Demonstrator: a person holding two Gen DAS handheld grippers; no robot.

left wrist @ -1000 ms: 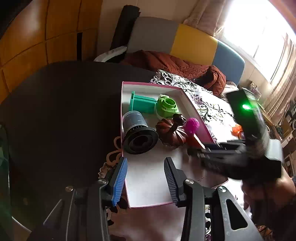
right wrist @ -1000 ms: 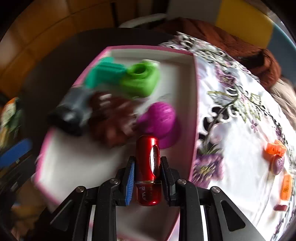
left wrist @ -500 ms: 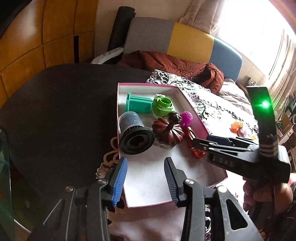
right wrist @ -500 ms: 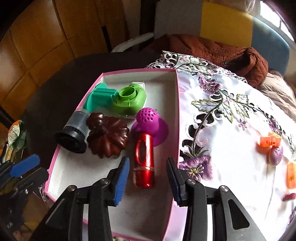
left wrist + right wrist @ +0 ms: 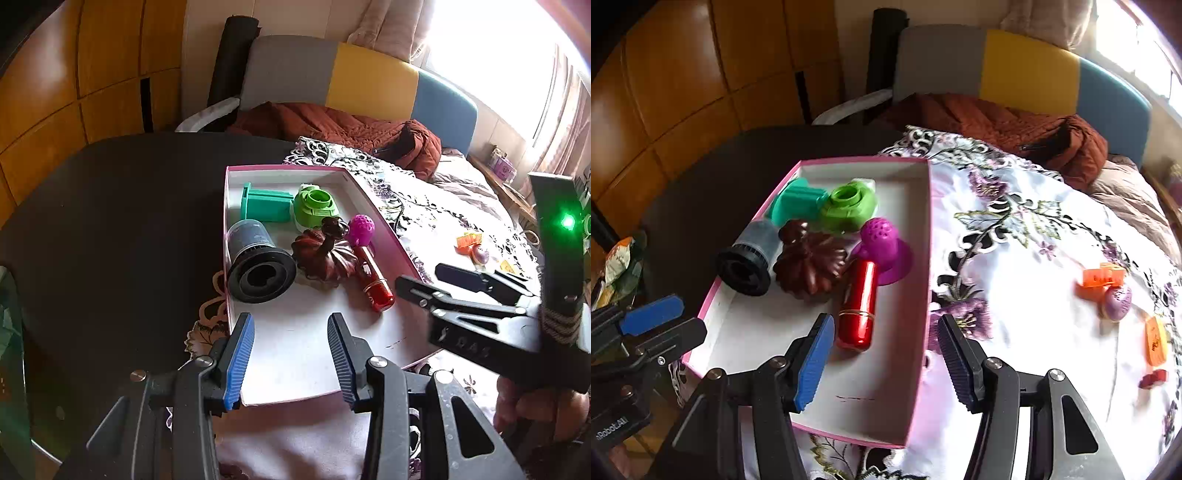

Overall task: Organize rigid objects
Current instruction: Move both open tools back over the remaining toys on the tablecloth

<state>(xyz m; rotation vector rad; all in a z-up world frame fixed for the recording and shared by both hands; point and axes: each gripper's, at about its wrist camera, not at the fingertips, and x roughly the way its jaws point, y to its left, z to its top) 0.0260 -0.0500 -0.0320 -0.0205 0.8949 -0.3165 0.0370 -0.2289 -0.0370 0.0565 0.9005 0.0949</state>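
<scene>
A pink-rimmed white box [image 5: 919, 236] [image 5: 226, 206] holds a red metal cylinder [image 5: 858, 306] [image 5: 375, 282], a purple knobbed piece [image 5: 882, 242], a brown pumpkin-shaped piece [image 5: 810, 267], a black and grey cylinder [image 5: 750, 258], a teal block [image 5: 796, 201] and a green ring piece [image 5: 849, 208]. My right gripper [image 5: 886, 363] is open and empty, just in front of the red cylinder and apart from it. My left gripper [image 5: 291, 363] is open and empty over the box's near end.
Small orange [image 5: 1102, 277], purple [image 5: 1117, 301] and red [image 5: 1154, 378] pieces lie on the embroidered white cloth [image 5: 1034, 258] to the right of the box. A dark round table [image 5: 110, 221] lies left. A rust-coloured jacket [image 5: 1015, 129] and a colourful sofa are behind.
My right gripper opened and let go of the red cylinder, which now lies in the box beside the purple piece. The right gripper has drawn back from it. My left gripper stayed open.
</scene>
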